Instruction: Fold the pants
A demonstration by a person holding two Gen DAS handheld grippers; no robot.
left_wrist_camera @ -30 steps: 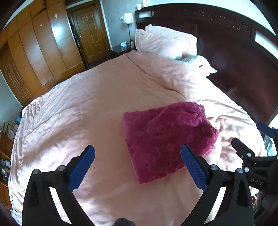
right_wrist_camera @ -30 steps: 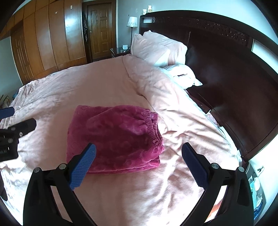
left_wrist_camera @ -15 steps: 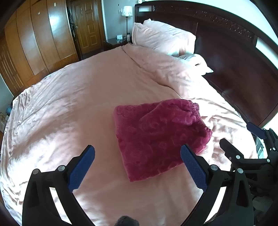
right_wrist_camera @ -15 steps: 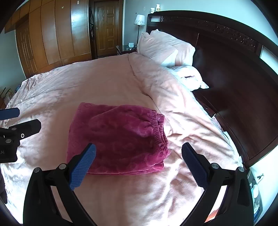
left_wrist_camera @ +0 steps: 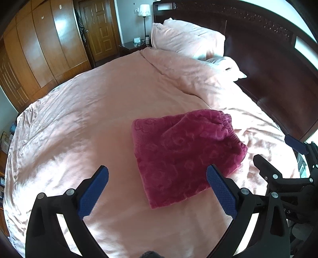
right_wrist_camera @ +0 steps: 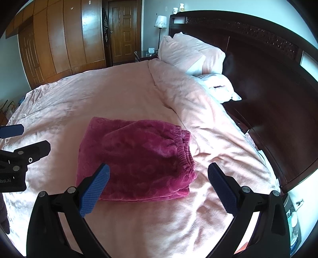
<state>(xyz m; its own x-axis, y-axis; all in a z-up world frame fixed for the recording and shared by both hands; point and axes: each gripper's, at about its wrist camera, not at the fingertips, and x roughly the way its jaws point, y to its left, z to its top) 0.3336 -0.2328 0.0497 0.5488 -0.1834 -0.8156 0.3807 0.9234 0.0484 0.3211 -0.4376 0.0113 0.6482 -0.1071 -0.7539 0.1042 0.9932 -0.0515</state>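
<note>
The magenta plush pants [left_wrist_camera: 184,152] lie folded into a compact square on the pink duvet [left_wrist_camera: 89,119], elastic waistband toward the headboard. In the right wrist view the same pants [right_wrist_camera: 137,158] sit just beyond the fingertips. My left gripper [left_wrist_camera: 158,188] hovers open above the bed, short of the bundle's near-left corner, holding nothing. My right gripper [right_wrist_camera: 159,186] is open too, raised over the bundle's near edge and empty. Each gripper shows at the edge of the other's view: the right gripper [left_wrist_camera: 278,158] and the left gripper [right_wrist_camera: 21,142].
Pink pillows [left_wrist_camera: 186,39] and a turned-back duvet fold lie by the dark wooden headboard [left_wrist_camera: 268,59]. Wooden wardrobes [left_wrist_camera: 39,49], a door and a nightstand with a lamp [left_wrist_camera: 144,12] stand beyond the bed. Clutter lies beside the bed [right_wrist_camera: 292,218] at right.
Both grippers have drawn back and lifted slightly from the folded pants, staying open. The pants have not moved.
</note>
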